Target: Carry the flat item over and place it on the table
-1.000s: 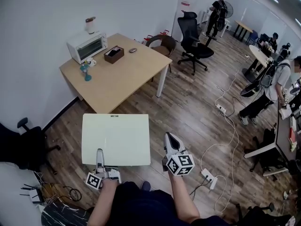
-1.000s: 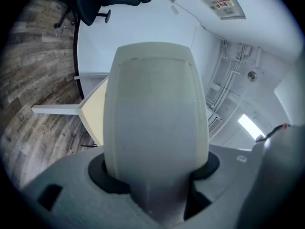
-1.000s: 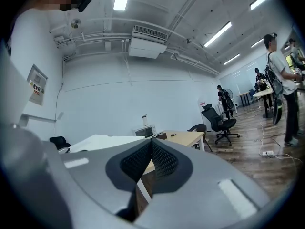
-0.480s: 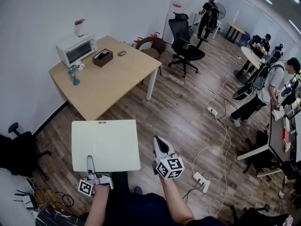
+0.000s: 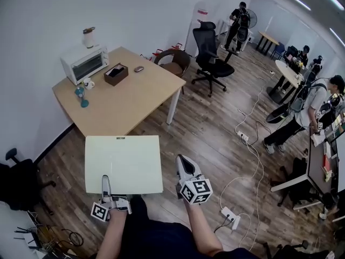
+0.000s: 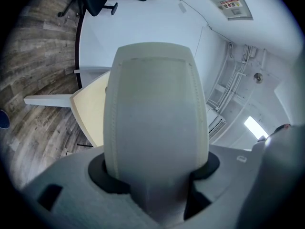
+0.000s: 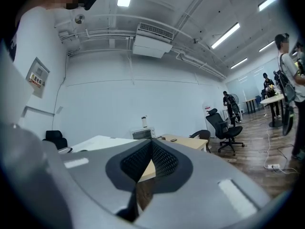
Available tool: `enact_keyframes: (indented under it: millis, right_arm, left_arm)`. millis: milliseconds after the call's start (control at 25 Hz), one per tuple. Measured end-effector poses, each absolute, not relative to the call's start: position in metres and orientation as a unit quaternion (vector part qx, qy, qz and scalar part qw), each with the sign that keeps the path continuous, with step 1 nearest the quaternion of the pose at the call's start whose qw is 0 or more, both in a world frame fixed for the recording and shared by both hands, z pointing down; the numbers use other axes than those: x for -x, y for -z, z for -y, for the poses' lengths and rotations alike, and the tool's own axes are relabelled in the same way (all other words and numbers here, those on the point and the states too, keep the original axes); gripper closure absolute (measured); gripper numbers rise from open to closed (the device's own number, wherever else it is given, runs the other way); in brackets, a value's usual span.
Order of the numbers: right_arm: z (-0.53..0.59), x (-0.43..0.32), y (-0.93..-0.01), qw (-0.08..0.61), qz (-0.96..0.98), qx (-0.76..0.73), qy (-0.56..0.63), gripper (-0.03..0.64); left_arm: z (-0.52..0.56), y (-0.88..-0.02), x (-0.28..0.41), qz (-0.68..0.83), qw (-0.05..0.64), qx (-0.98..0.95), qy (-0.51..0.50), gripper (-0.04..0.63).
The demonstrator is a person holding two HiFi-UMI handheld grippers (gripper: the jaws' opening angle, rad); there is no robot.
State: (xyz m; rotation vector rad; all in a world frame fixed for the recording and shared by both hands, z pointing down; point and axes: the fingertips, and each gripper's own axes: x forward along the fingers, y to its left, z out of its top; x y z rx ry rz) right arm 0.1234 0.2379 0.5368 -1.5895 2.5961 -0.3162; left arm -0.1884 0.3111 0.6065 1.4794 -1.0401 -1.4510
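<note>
A flat pale cream board (image 5: pixel 124 163) hangs level over the wood floor, its far edge by the near corner of the light wooden table (image 5: pixel 124 99). My left gripper (image 5: pixel 105 183) is shut on the board's near edge, one finger lying on top of it. In the left gripper view a grey finger (image 6: pixel 155 113) fills the frame and hides the board. My right gripper (image 5: pixel 182 163) hangs free to the right of the board, jaws together on nothing. In the right gripper view its tips (image 7: pixel 151 149) meet, with the board (image 7: pixel 95 142) to the left and the table (image 7: pixel 183 141) ahead.
On the table stand a white toaster oven (image 5: pixel 82 62), a brown box (image 5: pixel 116 74), a mouse (image 5: pixel 139 68), a mug (image 5: pixel 88 83) and a small blue object (image 5: pixel 82 95). A brown chair (image 5: pixel 173 63) and a black office chair (image 5: pixel 207 50) stand beyond. Cables and a power strip (image 5: pixel 230 216) lie at the right; people stand far right.
The view has shifted so the table sits further left and a little nearer. The board stays level in the left gripper's hold. The right gripper keeps its place beside it.
</note>
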Motion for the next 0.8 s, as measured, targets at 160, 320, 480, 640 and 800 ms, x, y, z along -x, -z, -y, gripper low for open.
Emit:
enact_keyframes:
  millis: [160,320,480,640,800]
  right_arm:
    - [-0.204,-0.117,-0.534,0.036,-0.846,0.522,0.102,0.604]
    - [-0.168,-0.107,-0.532,0.034,-0.843,0.527,0.106,0.604]
    - [-0.129,-0.093,-0.528,0.029,-0.839,0.532,0.109,0.604]
    - [-0.088,-0.074,-0.522,0.027,-0.833,0.543,0.106,0.604]
    - [-0.044,-0.056,-0.513,0.03,-0.824,0.558,0.095,0.604]
  left_arm:
    - [-0.274,-0.607,0.197,0.412,0.407,-0.581,0.571,0.301]
    - [-0.239,-0.604,0.21,0.417,0.412,-0.577,0.569,0.301]
    - [-0.2,-0.601,0.225,0.417,0.416,-0.579,0.563,0.301]
    - [-0.153,-0.599,0.246,0.413,0.425,-0.579,0.561,0.301]
    - [-0.099,-0.594,0.265,0.4,0.43,-0.588,0.556,0.301]
